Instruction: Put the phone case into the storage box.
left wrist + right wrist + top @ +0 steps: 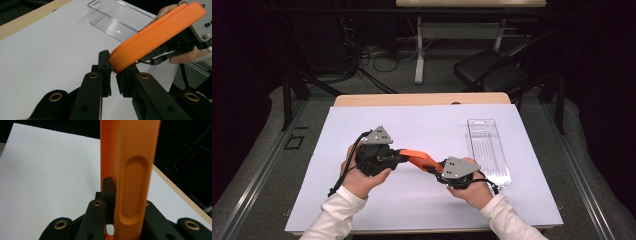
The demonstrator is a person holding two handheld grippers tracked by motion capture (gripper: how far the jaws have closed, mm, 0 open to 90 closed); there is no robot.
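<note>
Both grippers clamp one orange case [418, 160] above the white sheet [362, 200]: left gripper [399, 156] on its left end, right gripper [438, 168] on its right; clear tray [487, 150] lies far right.

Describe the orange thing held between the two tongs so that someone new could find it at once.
Start at the white sheet on the table. Near its front edge, two hands hold black tongs that face each other, left of the clear tray. The orange case spans them, one end pinched in each, clear of the sheet: the one brightly coloured thing there.
</note>
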